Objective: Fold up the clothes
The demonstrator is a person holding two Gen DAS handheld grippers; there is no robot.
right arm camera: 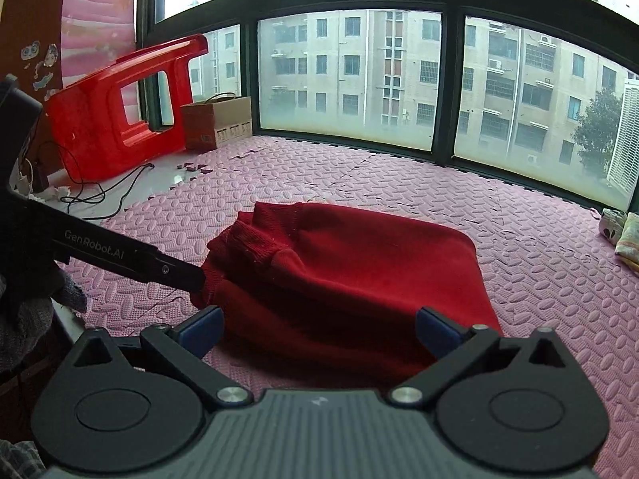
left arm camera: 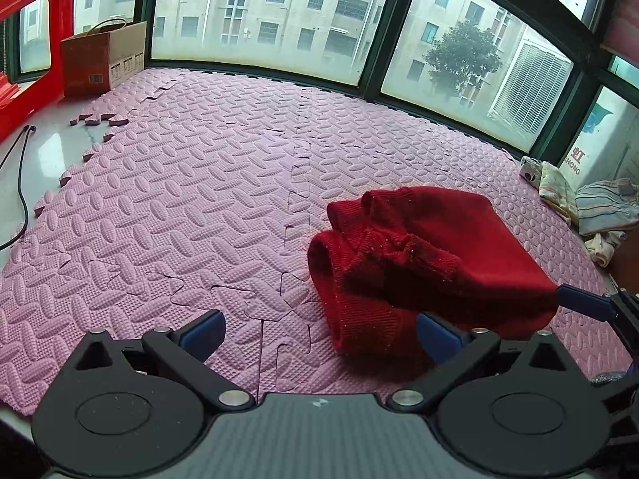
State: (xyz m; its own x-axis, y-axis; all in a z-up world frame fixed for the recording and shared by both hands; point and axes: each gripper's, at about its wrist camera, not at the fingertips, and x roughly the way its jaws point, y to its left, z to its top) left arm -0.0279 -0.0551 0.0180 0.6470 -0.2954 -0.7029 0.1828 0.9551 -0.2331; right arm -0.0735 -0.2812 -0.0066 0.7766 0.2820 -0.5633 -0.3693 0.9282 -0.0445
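A red knitted sweater (left arm camera: pixel 431 263) lies folded in a thick bundle on the pink foam mat (left arm camera: pixel 199 199). My left gripper (left arm camera: pixel 319 333) is open, with its right finger at the sweater's near left edge and nothing between the jaws. In the right wrist view the sweater (right arm camera: pixel 351 271) lies just ahead of my right gripper (right arm camera: pixel 319 331), which is open and empty over the near edge. The left gripper's arm (right arm camera: pixel 120 257) reaches in from the left and touches the sweater's left side. The right gripper's blue fingertip (left arm camera: pixel 583 301) shows at the sweater's right edge.
A red plastic stool (right arm camera: pixel 120 111) lies on its side at the back left beside a brown cardboard bag (right arm camera: pixel 215 119). Black cables (right arm camera: pixel 104 191) lie on the white sill. Other folded clothes (left arm camera: pixel 591 207) are piled at the mat's right edge. Windows close off the back.
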